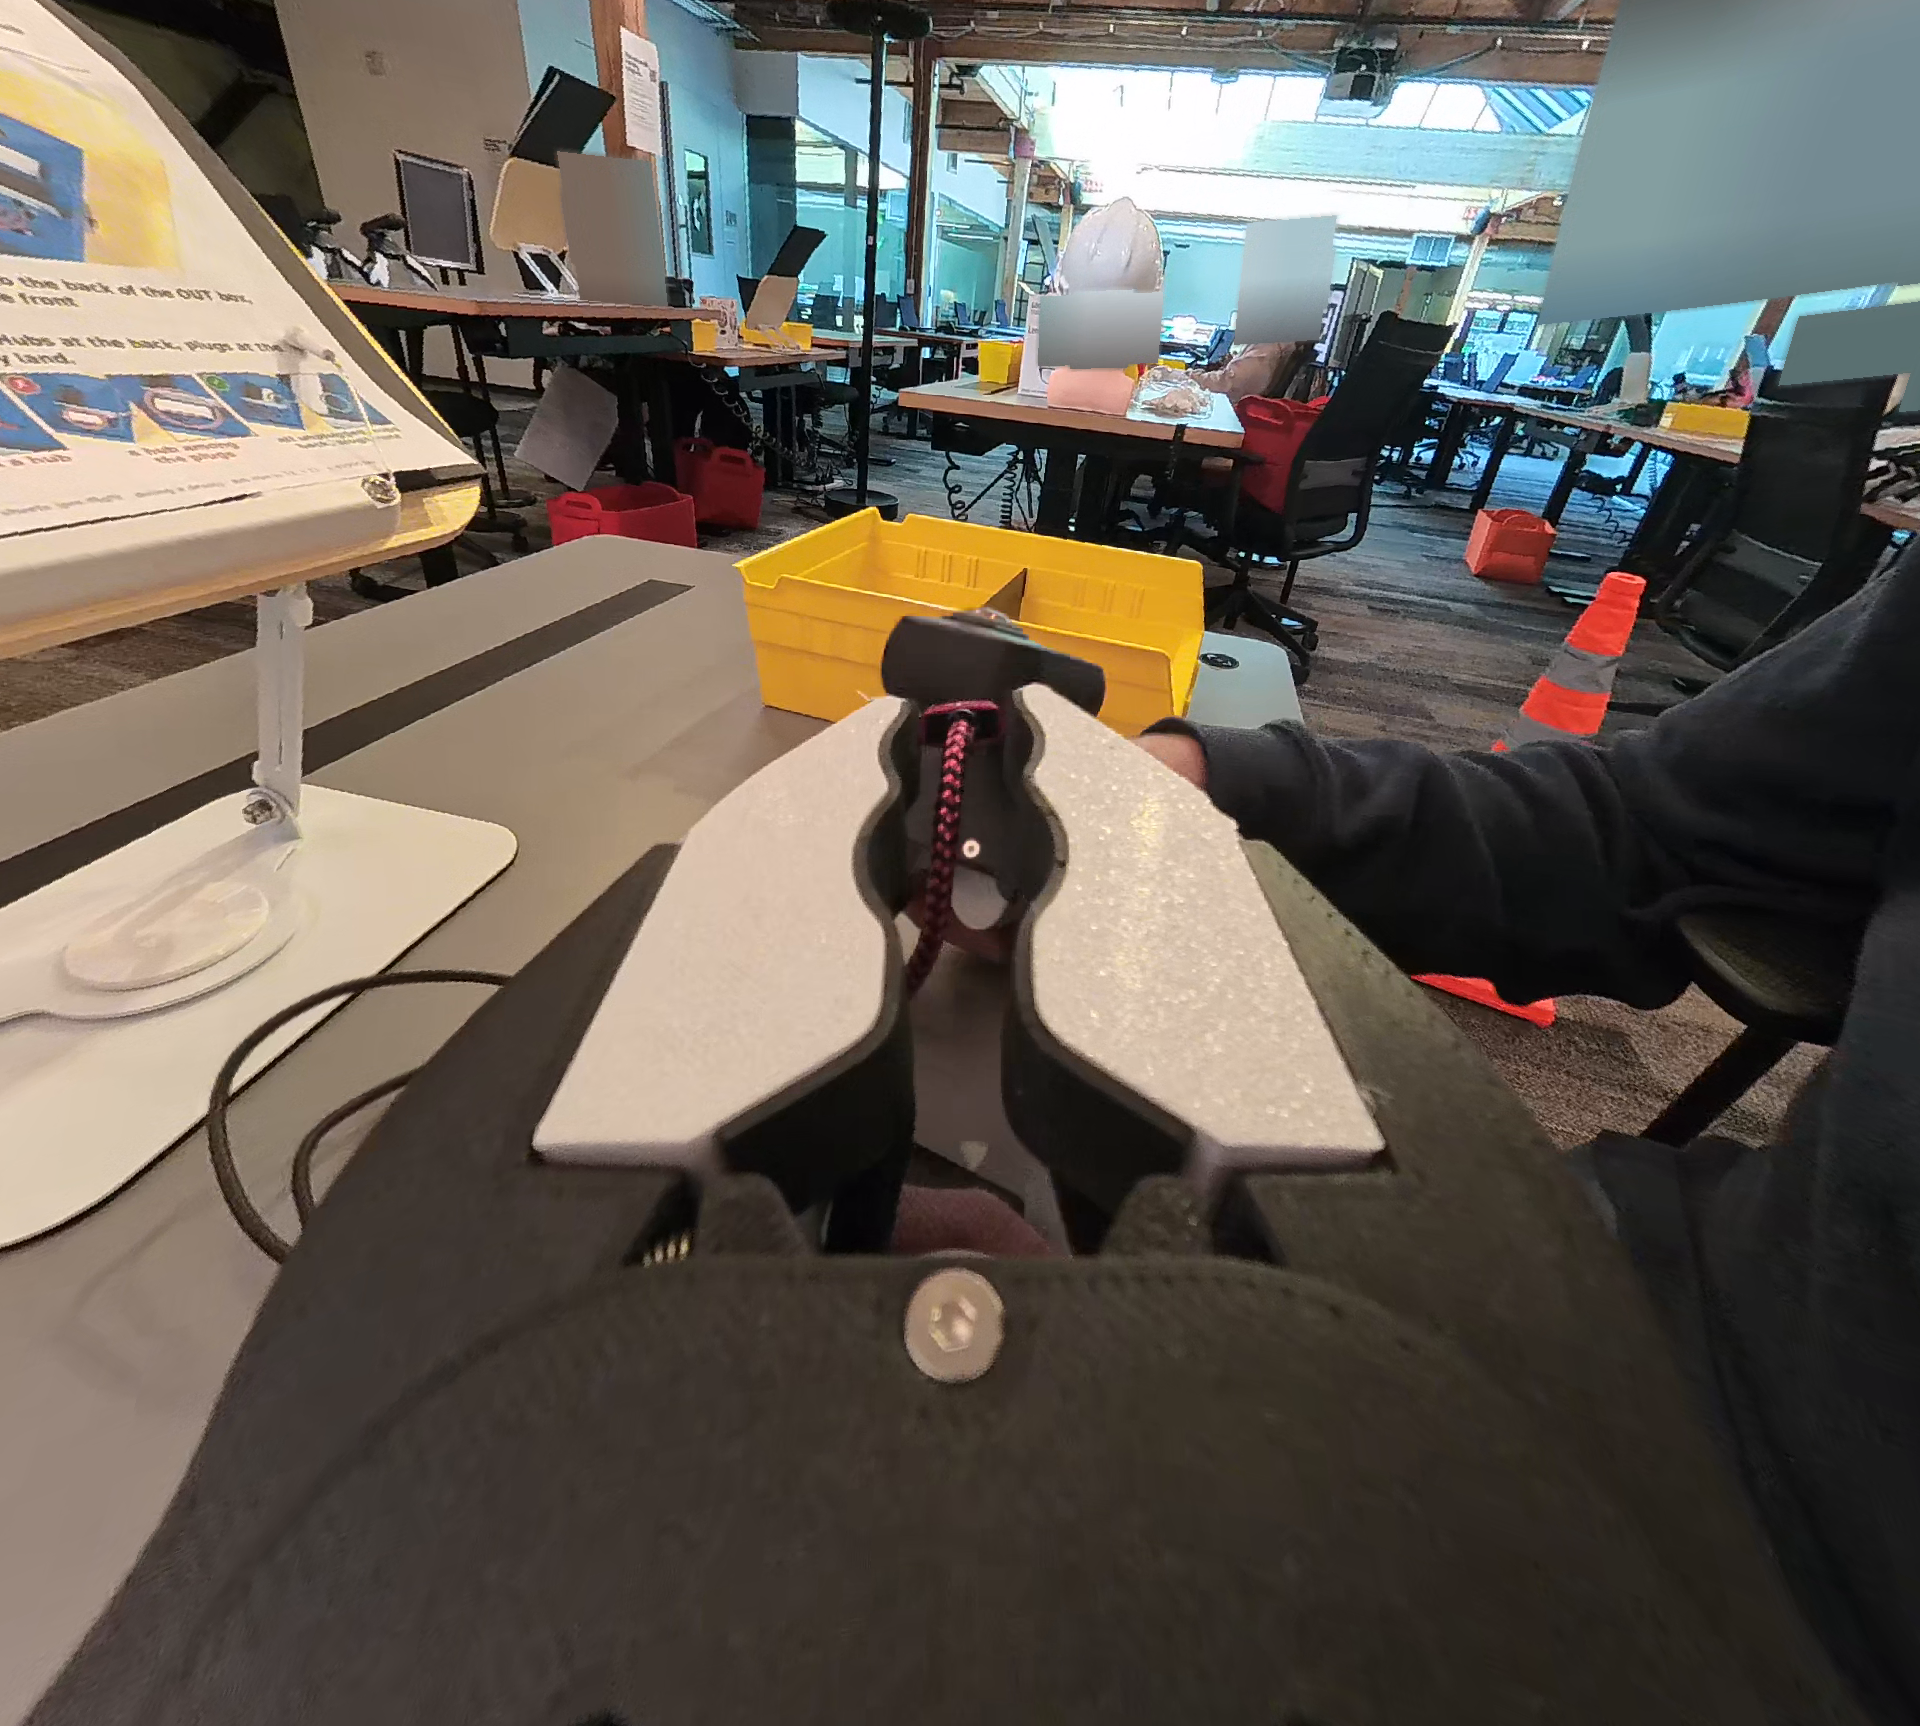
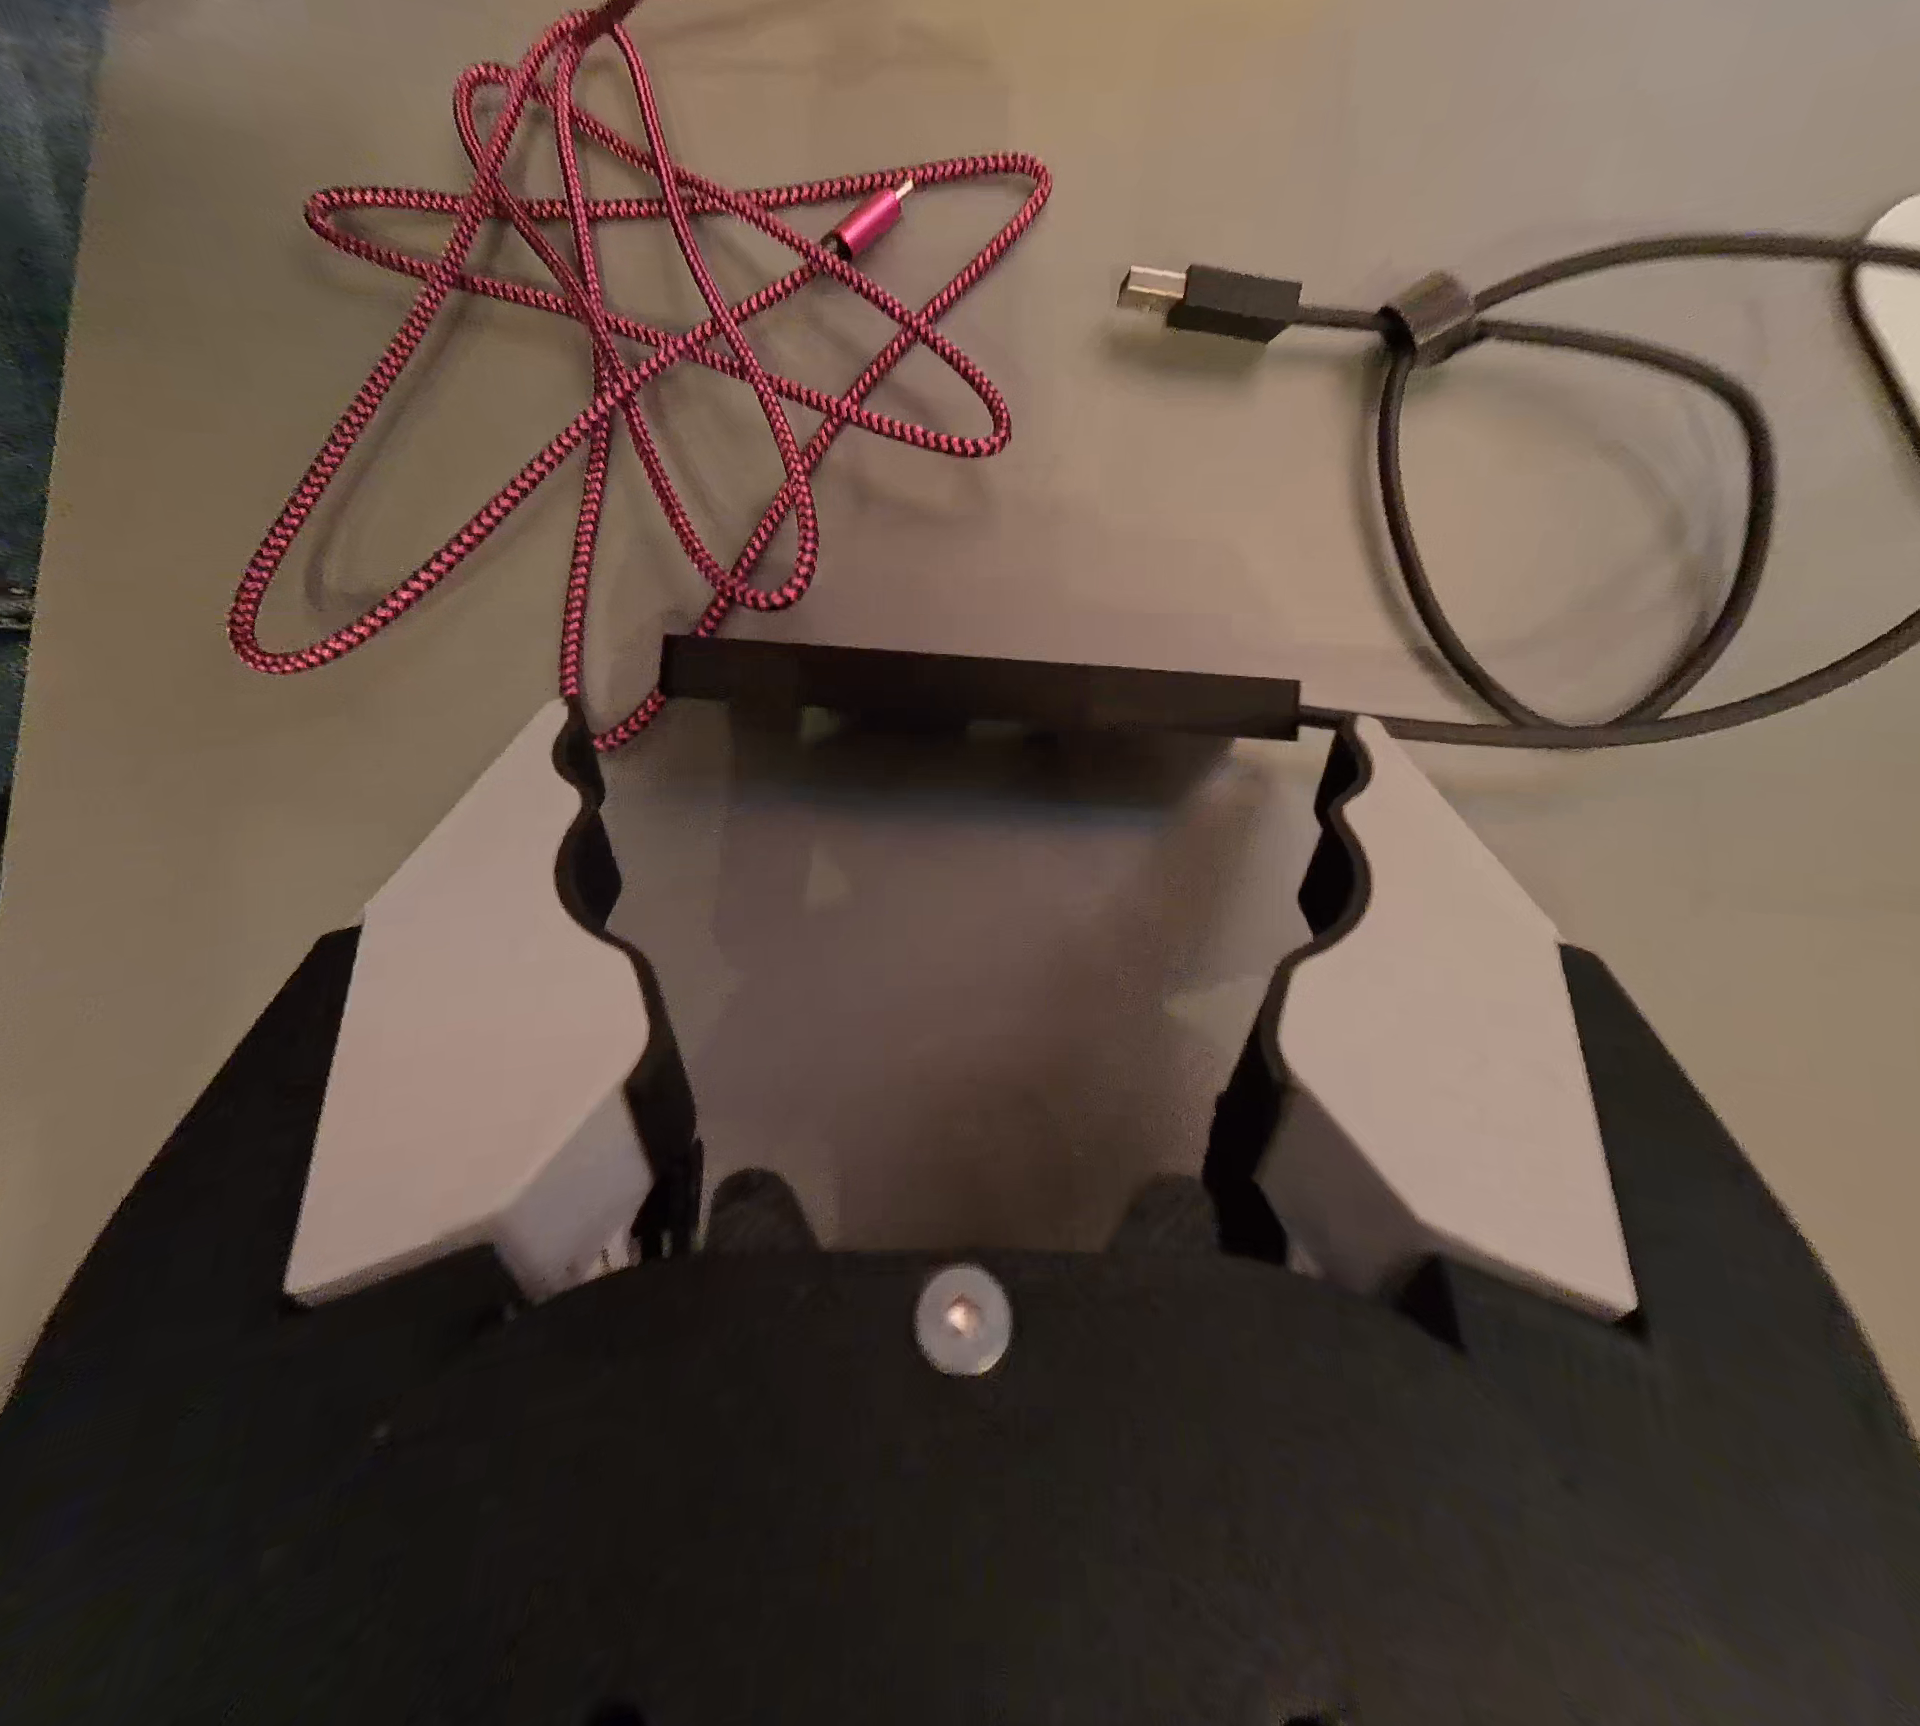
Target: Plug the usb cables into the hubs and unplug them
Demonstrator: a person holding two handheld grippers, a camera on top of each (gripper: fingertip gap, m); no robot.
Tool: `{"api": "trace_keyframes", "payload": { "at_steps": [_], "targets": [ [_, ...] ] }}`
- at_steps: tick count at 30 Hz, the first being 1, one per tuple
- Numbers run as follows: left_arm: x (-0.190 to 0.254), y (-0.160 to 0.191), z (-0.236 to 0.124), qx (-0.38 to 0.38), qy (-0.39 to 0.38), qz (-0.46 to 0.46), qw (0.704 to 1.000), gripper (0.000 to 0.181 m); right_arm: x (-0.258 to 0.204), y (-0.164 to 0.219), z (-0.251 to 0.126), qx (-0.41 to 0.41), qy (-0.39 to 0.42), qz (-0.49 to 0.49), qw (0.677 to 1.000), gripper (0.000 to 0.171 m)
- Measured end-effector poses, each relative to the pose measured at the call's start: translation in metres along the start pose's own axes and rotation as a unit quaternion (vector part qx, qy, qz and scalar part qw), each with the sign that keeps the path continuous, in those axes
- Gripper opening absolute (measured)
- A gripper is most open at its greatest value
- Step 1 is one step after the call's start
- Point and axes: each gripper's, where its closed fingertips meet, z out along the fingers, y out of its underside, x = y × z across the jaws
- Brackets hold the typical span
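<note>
My left gripper (image 1: 961, 731) is shut on the black plug (image 1: 987, 658) of the pink braided cable (image 1: 945, 835) and holds it above the grey table, in front of the yellow bin. The plug's black head sticks out past the fingertips. My right gripper (image 2: 961, 720) looks down at the table, open wide. The black hub (image 2: 977, 689) lies across between its fingertips, with a gap at the left end. The pink cable (image 2: 644, 367) lies in loose loops on the table, its pink metal connector (image 2: 868, 227) free. The hub's own black cable ends in a free USB plug (image 2: 1210, 303).
A yellow divided bin (image 1: 966, 596) stands at the table's far edge. A document stand with a white base (image 1: 260, 897) is on the left, with a black cable (image 1: 270, 1105) beside it. A person's dark sleeve (image 1: 1507, 824) reaches in from the right. An orange cone (image 1: 1579, 668) stands on the floor.
</note>
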Motion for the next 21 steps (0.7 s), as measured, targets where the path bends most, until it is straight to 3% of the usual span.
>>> {"api": "trace_keyframes", "payload": {
  "at_steps": [10,16,21],
  "targets": [
    [0.001,0.001,0.001,0.001,0.001,-0.001,1.0,0.015,0.003,-0.013,0.014,0.019,0.02,0.01,1.0,0.138],
    [0.001,0.0,0.001,0.002,0.002,0.0,1.0,0.014,0.007,-0.014,0.02,0.02,0.04,0.01,0.999,0.124],
    [0.0,0.0,-0.001,0.003,0.0,-0.001,1.0,0.015,0.008,-0.013,0.018,0.022,0.028,-0.002,0.999,0.124]
  ]
}}
